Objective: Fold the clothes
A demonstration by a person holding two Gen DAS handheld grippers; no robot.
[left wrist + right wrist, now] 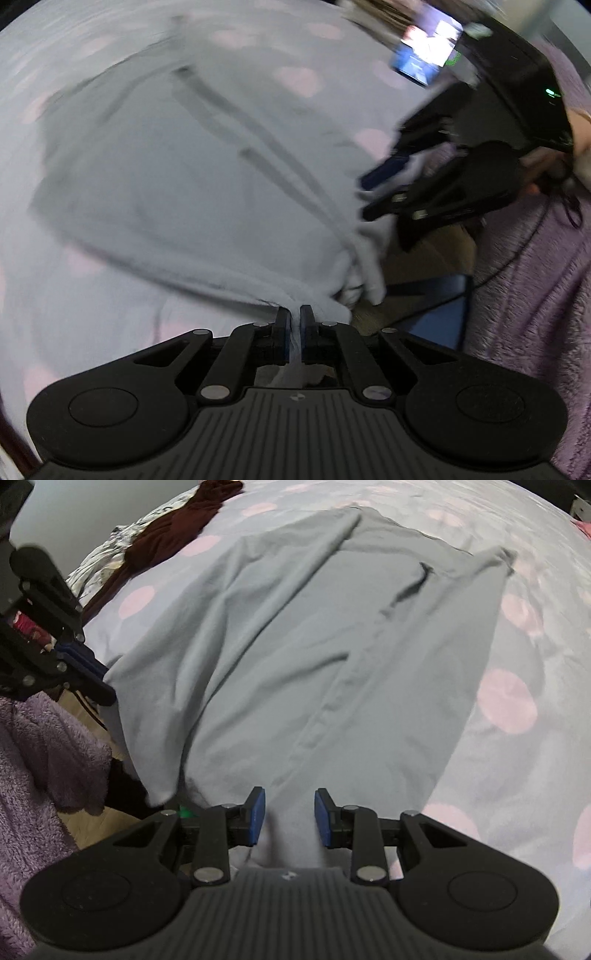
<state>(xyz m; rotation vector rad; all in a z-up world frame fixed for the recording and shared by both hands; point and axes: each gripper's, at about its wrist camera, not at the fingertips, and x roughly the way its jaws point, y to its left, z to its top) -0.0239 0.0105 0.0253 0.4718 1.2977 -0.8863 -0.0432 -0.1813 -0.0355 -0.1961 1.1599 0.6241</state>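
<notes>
Item: grey shirt [295,657], spread flat across my bed cover [517,738], which is pale grey with pink dots. The shirt runs from the near edge of the bed away toward the far side, wrinkled, with a long crease down its middle. In my left wrist view the same shirt [192,177] looks blurred, and its near corner is bunched into a ridge at the bed's edge.

Left tongs [294,325]: my jaws stand nearly closed, with only a thin gap, and a pinch of the shirt's bunched edge sits between the blue pads. Cloth trails back under the fingers.

Right tongs [289,818]: my jaws stand apart, moderately wide. The shirt's near hem lies between and under the pads; I cannot see the pads pressing on it. From the left wrist view the right tongs [373,195] hang just beside the shirt's edge, fingers spread, and a hand [554,162] holds the grip.

Surroundings: a purple fleece garment [40,760] on the person at the bed's edge. A dark red garment [173,524] lies on patterned cloth [107,557] at the bed's far corner, well apart from the shirt. A lit screen [428,48] shows beyond the bed.
</notes>
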